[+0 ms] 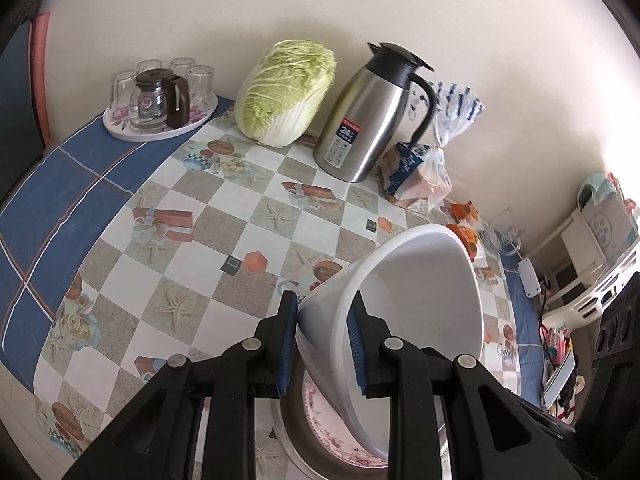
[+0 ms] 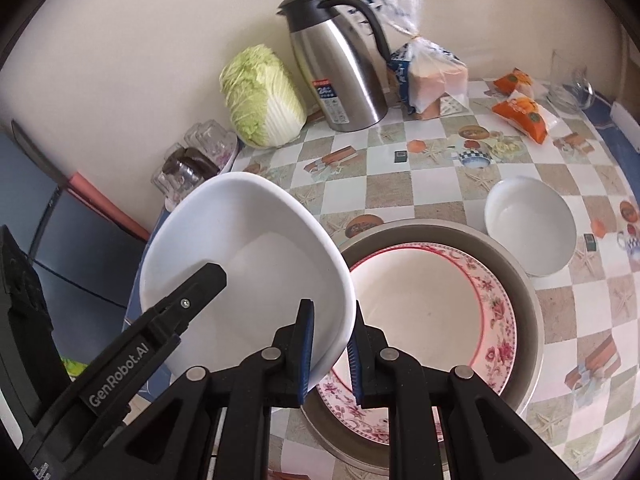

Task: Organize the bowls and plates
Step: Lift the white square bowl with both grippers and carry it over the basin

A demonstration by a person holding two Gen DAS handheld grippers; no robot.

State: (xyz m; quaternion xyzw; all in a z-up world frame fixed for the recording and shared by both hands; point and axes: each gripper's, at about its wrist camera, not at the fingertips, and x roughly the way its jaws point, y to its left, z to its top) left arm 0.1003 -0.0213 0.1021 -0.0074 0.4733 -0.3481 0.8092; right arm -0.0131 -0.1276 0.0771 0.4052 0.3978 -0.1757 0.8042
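Observation:
A large white bowl (image 1: 420, 288) hangs tilted over the table, held at opposite sides of its rim. My left gripper (image 1: 322, 344) is shut on one side, one pad inside and one outside. My right gripper (image 2: 330, 352) is shut on the other side of the same bowl (image 2: 248, 264); one of the left gripper's fingers (image 2: 200, 284) shows inside it. Below lies a floral-rimmed plate (image 2: 420, 312) in a wide grey dish (image 2: 524, 292). A small white bowl (image 2: 532, 224) stands on the table to the right of the dish.
Along the wall stand a cabbage (image 2: 264, 96), a steel thermos jug (image 2: 340, 68) and bagged bread (image 2: 432, 76). Orange packets (image 2: 520, 114) and a glass jug (image 2: 568, 84) lie far right. A tray of glasses (image 1: 160, 100) sits at the far left.

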